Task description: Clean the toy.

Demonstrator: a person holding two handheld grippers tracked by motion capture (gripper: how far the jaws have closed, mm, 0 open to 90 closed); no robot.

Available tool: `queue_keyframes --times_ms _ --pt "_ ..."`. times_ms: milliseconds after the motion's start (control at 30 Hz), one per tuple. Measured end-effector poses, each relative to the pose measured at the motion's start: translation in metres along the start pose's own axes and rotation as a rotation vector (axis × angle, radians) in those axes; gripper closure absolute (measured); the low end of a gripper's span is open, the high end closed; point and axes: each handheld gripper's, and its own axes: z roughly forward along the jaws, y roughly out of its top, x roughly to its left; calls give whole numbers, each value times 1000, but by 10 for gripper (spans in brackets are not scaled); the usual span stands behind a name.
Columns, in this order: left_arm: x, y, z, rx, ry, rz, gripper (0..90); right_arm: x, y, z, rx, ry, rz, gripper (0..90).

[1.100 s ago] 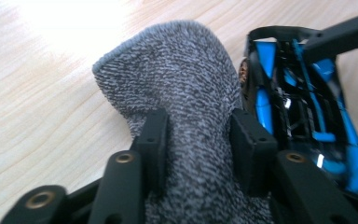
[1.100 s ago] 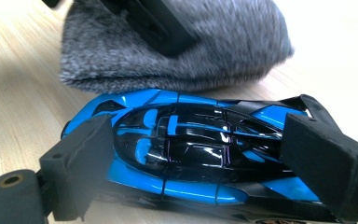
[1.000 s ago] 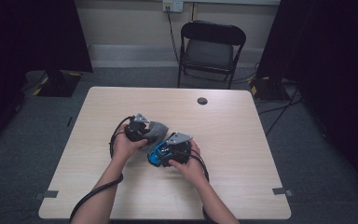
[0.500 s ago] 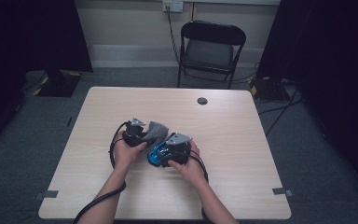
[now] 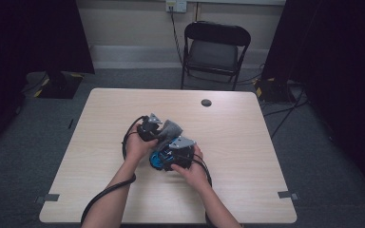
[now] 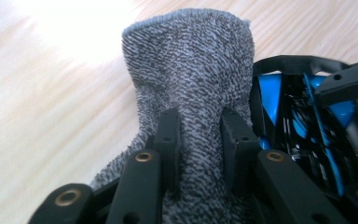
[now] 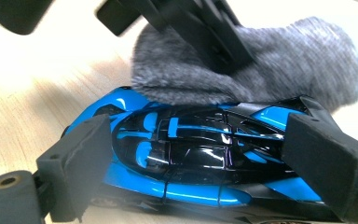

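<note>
A blue and black toy car (image 7: 191,154) lies on the table, and my right gripper (image 7: 203,163) is shut on it, one pad at each end. A grey knitted cloth (image 6: 191,60) rests against the car's far side. My left gripper (image 6: 199,126) has just been closing with the cloth between its jaws, and both pads now press into it. In the high view the left gripper (image 5: 153,127), the cloth (image 5: 171,129), the right gripper (image 5: 173,154) and the car (image 5: 158,160) are bunched together at the table's middle. The left gripper (image 7: 200,32) reaches over the cloth (image 7: 298,60) from above.
The light wooden table (image 5: 247,142) has a small dark round cap (image 5: 206,102) near its far edge. A black folding chair (image 5: 216,52) stands behind the table. Cables trail from both grippers toward the near edge.
The left hand has shifted a little across the table with the grey cloth, staying against the car. The right hand and the car have kept still.
</note>
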Motion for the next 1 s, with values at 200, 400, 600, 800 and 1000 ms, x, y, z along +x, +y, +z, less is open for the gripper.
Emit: queue_keyframes --times_ms 200,400,600,800,1000 --pt "1 -9 7 -20 -12 -22 696 -1 0 0 -2 -7 4 82" --pt "1 -14 5 -32 -27 -9 721 0 0 0 -1 -6 5 82" --pt "1 -16 -1 -17 -26 -4 725 -2 -1 1 -5 -3 15 63" --pt "2 -20 -5 -26 -20 -10 725 -2 -1 1 -3 0 15 63" --pt "4 -25 -13 4 -44 -4 726 -2 1 1 9 0 14 63"
